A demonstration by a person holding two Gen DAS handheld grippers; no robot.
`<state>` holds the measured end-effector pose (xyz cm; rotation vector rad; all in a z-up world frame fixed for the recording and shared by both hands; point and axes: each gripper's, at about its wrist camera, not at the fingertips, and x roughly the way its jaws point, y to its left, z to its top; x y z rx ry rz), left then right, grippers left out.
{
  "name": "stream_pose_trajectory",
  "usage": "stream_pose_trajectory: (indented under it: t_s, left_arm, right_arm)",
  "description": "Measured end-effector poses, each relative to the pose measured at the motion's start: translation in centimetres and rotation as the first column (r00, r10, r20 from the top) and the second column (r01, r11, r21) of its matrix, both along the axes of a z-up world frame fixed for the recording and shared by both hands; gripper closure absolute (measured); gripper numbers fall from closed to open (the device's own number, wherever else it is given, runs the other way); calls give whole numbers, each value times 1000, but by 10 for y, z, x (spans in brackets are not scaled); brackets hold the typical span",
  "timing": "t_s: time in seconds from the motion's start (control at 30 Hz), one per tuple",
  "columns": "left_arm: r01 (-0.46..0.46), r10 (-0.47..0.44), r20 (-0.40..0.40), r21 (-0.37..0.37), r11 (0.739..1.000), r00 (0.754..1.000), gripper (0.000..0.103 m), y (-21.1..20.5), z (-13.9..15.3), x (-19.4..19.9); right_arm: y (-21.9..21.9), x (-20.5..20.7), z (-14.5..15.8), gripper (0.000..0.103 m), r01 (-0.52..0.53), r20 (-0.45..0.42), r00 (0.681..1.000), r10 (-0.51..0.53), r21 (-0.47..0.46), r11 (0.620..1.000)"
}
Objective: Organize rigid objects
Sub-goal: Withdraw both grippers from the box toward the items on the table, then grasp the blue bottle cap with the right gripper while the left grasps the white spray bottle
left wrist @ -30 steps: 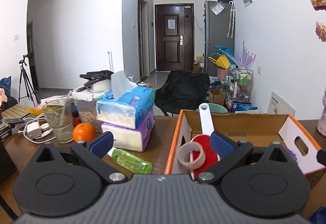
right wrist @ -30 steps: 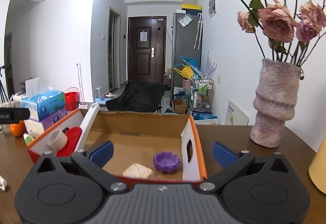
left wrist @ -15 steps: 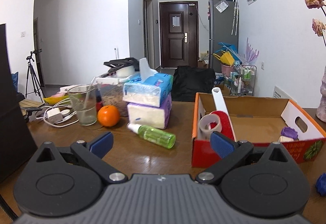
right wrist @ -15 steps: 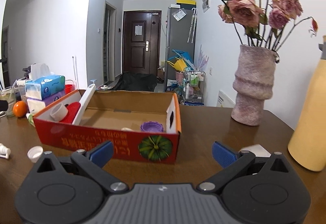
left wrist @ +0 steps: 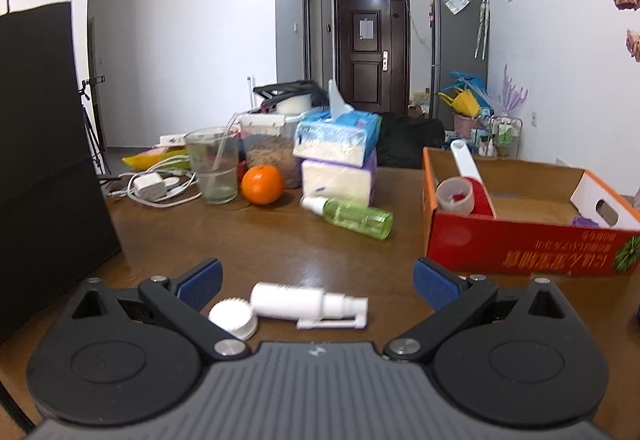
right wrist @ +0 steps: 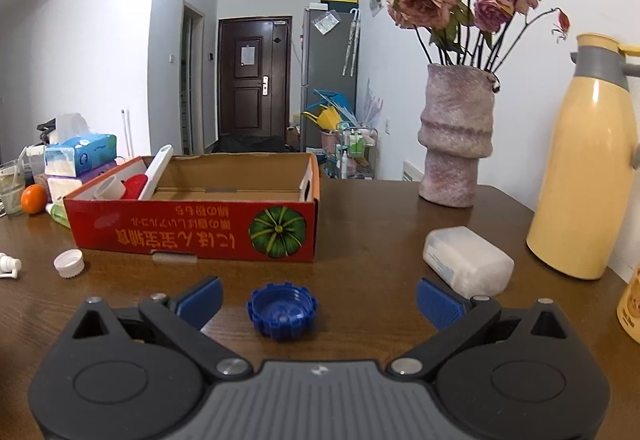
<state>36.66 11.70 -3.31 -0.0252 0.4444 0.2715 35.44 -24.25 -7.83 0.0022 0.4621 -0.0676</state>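
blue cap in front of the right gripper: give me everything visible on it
The blue cap is a round lid that looks like hard plastic, with a notched, scalloped rim. It lies open side up on the brown wooden table, showing a hollow inside with a flat floor. It sits between the spread fingers of the right gripper, nearer the left one, touching neither. The red cardboard box stands behind it, apart. Only the table touches it.
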Motion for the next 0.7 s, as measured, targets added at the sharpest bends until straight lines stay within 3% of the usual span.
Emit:
stream_pose_trajectory:
  t_s: [0.37, 0.57, 0.7]
  left_arm:
    - [-2, -1, -87, -42, 999, 996, 0, 40, -24, -19]
    - [18, -31, -126, -99, 995, 992, 0, 51, -34, -9]
    - [44, -53, -141, -69, 997, 989, 0, 42, -40, 7]
  right_arm:
    - [-3, -19, -12, 0, 70, -7, 997, -70, 16, 997]
    - [-5, -18, -16, 0, 90, -16, 996, -90, 23, 996]
    - [-6, -12, -20, 0, 92, -37, 995, -91, 29, 995]
